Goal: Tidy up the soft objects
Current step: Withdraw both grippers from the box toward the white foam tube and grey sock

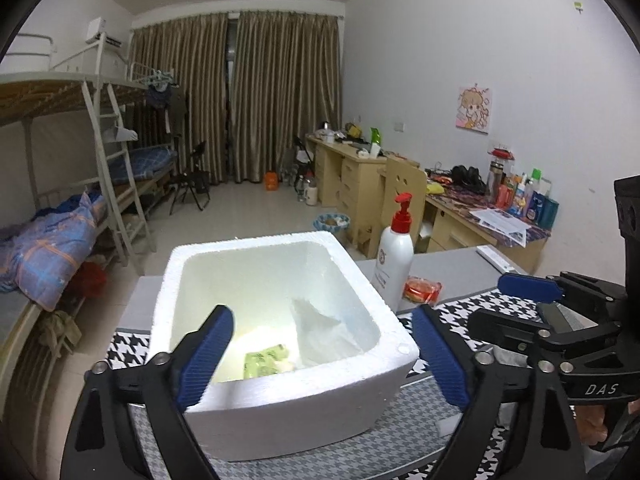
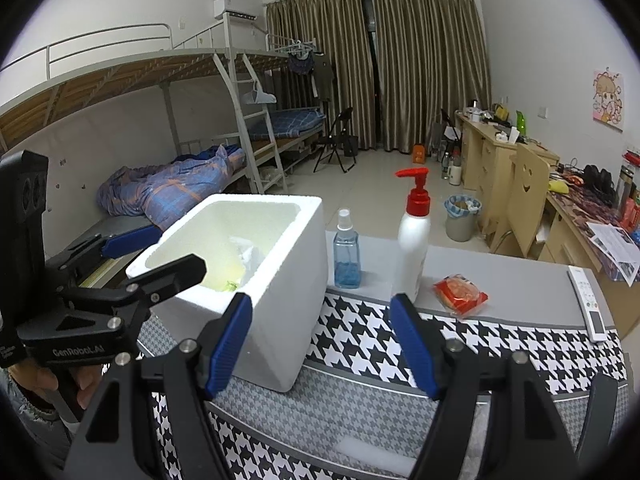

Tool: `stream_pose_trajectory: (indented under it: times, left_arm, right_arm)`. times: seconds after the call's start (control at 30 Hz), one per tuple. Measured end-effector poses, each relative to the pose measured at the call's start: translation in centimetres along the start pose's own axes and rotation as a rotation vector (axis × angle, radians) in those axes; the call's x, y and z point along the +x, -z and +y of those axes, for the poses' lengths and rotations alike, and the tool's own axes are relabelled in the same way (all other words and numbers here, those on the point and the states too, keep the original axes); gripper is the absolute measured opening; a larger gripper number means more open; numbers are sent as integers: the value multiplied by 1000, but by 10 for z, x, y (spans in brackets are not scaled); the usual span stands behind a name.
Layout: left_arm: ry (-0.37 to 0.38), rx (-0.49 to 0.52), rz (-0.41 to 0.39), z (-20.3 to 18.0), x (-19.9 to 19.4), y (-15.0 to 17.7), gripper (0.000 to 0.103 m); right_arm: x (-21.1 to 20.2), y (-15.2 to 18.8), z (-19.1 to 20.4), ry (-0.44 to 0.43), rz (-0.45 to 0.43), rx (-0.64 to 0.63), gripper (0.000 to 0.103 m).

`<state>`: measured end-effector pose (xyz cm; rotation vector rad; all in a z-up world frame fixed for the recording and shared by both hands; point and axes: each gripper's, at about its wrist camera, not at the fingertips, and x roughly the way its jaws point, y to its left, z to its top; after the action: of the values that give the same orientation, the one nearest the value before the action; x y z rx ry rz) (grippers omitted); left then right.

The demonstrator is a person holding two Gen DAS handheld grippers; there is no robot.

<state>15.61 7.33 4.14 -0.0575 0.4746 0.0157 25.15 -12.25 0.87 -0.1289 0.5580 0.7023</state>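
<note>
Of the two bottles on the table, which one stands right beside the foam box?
The small clear spray bottle holding blue liquid; the taller white pump bottle with the red pump stands farther from the white foam box.

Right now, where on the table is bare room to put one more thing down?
Free: the houndstooth cloth between the white foam box and the white remote control. Crowded: the grey strip holding the blue spray bottle, red-capped pump bottle and red packet.

White-walled dorm room: metal bunk beds [image 2: 180,120], drawn tan curtains [image 2: 400,68], wooden desks [image 1: 360,176].
</note>
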Motion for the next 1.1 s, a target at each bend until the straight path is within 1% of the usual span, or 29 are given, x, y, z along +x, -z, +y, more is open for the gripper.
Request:
stream_pose_trajectory:
  times: [0.07, 0.13, 0.23, 0.5, 0.87, 1.1]
  left_arm:
    - [-8, -2, -9, -1, -3, 0, 98]
    - [-7, -4, -14, -1, -7, 0, 98]
    - [-9, -11, -24, -3, -12, 1, 100]
    - [-10, -3, -49, -10, -31, 7, 101]
    - [14, -2, -73, -25, -51, 16, 101]
    - [61, 8, -77, -36, -52, 22, 101]
  right_arm:
    - [-3, 1, 1, 2, -7, -1, 76]
    - [-6, 1, 1, 7, -13, -2, 82]
    - [-13, 3, 2, 11, -32, -4, 84]
    - [-26, 9, -1, 21, -53, 10, 85]
    - [-47, 22, -6, 48, -72, 24, 86]
    - [-58, 36, -16, 97, -68, 49, 86]
